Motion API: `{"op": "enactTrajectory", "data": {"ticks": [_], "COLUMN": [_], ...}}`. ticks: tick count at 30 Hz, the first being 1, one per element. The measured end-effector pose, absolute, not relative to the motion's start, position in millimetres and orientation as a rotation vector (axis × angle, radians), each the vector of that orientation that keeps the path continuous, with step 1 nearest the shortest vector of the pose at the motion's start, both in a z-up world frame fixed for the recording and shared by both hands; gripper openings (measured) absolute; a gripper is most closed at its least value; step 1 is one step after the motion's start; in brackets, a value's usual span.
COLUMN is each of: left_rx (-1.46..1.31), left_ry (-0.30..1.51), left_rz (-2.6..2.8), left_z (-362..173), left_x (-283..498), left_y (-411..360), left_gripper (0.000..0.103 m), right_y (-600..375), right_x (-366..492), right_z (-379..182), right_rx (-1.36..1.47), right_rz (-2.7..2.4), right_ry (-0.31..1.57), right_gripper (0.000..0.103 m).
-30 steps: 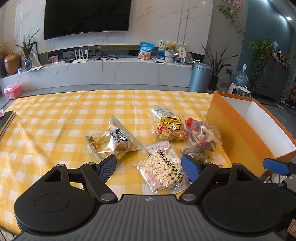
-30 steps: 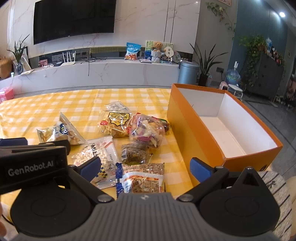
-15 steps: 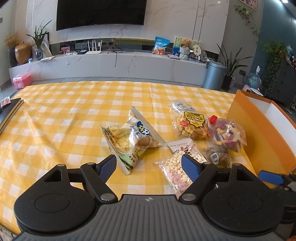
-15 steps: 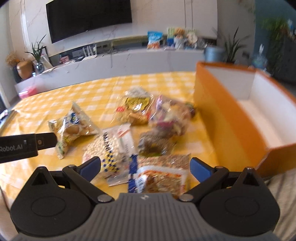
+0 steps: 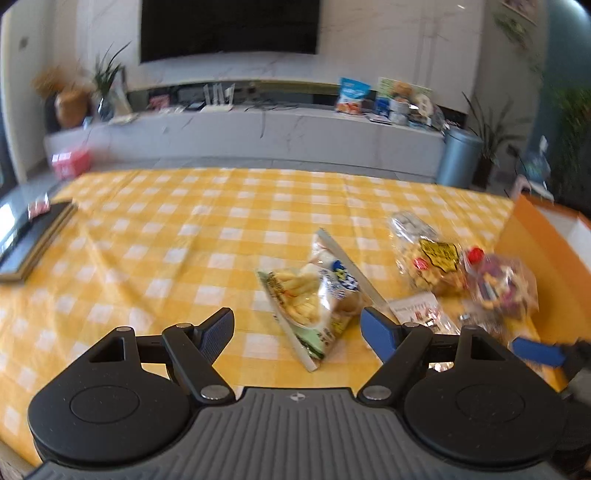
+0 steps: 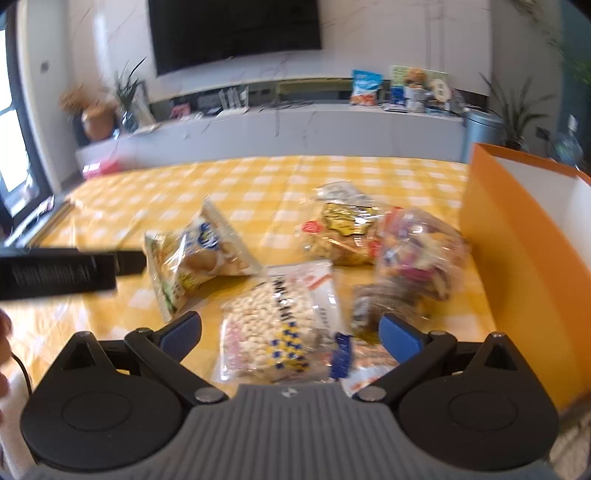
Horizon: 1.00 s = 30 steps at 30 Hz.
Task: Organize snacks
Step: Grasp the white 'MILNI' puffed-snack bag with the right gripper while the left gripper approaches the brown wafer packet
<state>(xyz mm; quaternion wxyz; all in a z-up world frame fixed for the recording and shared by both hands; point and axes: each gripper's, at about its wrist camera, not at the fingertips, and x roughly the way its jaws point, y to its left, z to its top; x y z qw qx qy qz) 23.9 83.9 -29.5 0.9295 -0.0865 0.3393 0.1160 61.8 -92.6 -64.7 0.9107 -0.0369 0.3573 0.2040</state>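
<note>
Orange box (image 6: 517,236) looks empty so far, and every snack bag (image 6: 273,325) sits on the table (image 5: 184,236). Your left tongs (image 5: 297,328) are closing slightly but hold nothing; your right tongs (image 6: 291,328) gape wide, empty too.

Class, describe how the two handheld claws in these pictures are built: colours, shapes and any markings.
Both match: the left claw and right claw each have blue ribbed fingers on black linkage arms, two round black discs, and a grey ribbed body bearing a small emblem.

Home living room: wall television (image 5: 229,27), marble console (image 5: 258,133).
</note>
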Motion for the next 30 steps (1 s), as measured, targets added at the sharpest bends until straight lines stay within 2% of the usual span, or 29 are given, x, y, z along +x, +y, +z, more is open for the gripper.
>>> {"op": "enactTrajectory", "data": {"ticks": [14, 18, 30], "left_rx": [-0.260, -0.252, -0.300], "left_ry": [0.815, 0.831, 0.788], "left_rz": [0.305, 0.321, 0.313], "left_z": [-59, -62, -47], "left_x": [30, 31, 24], "left_y": [110, 110, 114], "left_gripper": [0.092, 0.092, 0.092], "right_y": [-44, -48, -69], "right_x": [94, 92, 73], "right_z": [-108, -106, -85], "right_rx": [-0.224, -0.225, -0.114], "right_rz": [0.408, 0.383, 0.394], "right_ry": [0.842, 0.813, 0.747], "right_gripper": [0.099, 0.086, 0.081]}}
